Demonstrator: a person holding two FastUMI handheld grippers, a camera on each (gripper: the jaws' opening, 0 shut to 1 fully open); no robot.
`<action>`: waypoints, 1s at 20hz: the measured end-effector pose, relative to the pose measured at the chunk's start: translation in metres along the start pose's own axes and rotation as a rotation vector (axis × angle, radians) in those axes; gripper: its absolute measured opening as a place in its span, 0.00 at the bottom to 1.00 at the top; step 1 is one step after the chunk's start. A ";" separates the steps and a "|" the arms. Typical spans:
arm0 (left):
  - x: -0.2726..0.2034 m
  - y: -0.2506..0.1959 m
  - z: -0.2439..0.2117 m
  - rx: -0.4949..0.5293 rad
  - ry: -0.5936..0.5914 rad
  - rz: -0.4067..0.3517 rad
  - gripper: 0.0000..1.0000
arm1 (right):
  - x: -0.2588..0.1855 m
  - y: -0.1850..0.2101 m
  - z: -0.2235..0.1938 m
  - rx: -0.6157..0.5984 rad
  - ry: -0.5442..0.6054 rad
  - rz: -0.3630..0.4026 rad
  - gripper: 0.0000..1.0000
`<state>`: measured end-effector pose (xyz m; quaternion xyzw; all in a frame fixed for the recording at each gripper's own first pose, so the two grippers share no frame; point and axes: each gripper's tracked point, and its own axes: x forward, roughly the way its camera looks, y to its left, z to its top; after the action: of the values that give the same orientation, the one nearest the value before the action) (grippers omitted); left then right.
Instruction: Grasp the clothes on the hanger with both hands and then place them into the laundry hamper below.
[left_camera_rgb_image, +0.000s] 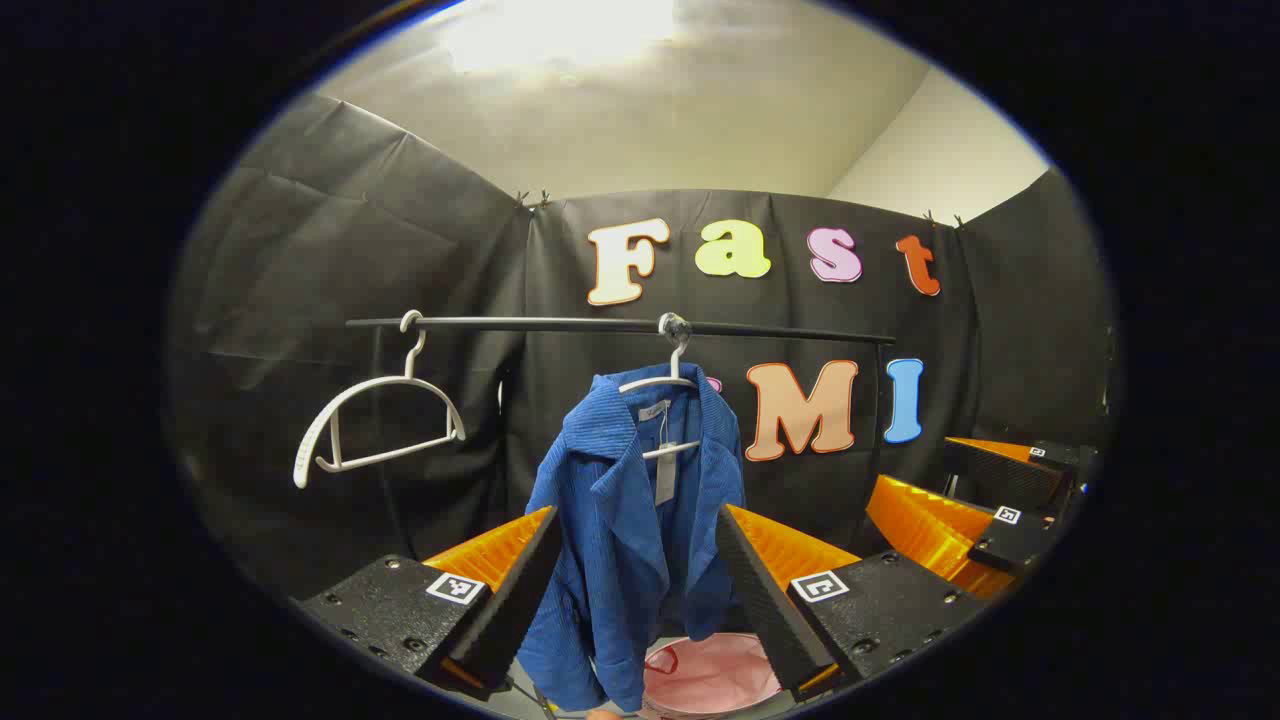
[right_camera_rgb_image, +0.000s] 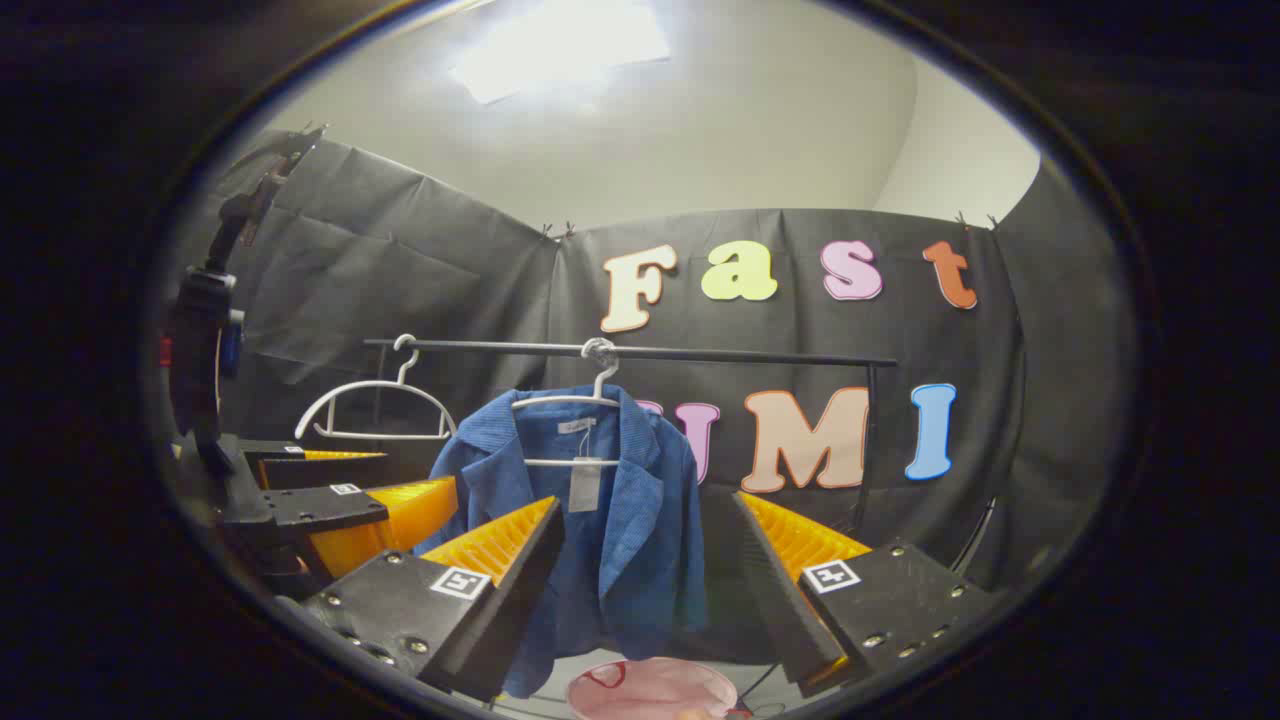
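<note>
Black-draped booth. Rail (left_camera_rgb_image: 620, 325): jacket (left_camera_rgb_image: 630, 520) on hanger (left_camera_rgb_image: 668, 385), hanging lengthwise downward, front facing out; spare hanger (left_camera_rgb_image: 375, 425) alongside. Hamper (left_camera_rgb_image: 710, 675) directly beneath. Left gripper (left_camera_rgb_image: 635, 530), right gripper (right_camera_rgb_image: 650, 520): jaws wide, empty.

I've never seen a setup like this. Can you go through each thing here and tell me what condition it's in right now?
Blue jacket: hanging on a white hanger, front open, a tag dangling.
Empty hanger: hooked on the rail, tilted, nothing on it.
Rail: level, carrying both hangers.
Pink hamper: below the jacket, open at the top.
Left gripper: open, holding nothing.
Right gripper: open, holding nothing.
</note>
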<state>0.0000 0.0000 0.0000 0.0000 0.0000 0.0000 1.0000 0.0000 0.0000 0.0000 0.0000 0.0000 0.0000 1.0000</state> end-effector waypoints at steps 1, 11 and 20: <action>0.000 -0.001 0.000 -0.003 0.003 0.001 0.94 | -0.002 -0.003 -0.001 -0.004 0.000 -0.004 0.98; 0.017 -0.015 -0.014 -0.020 0.037 0.020 0.96 | 0.000 -0.036 -0.007 -0.031 0.016 -0.034 0.98; 0.073 -0.016 -0.021 -0.030 0.013 0.178 0.96 | 0.008 -0.069 -0.016 -0.053 0.036 -0.042 0.98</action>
<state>0.0728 -0.0156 -0.0214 -0.0152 0.0067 0.0890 0.9959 0.0077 -0.0691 -0.0159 -0.0263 0.0181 -0.0209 0.9993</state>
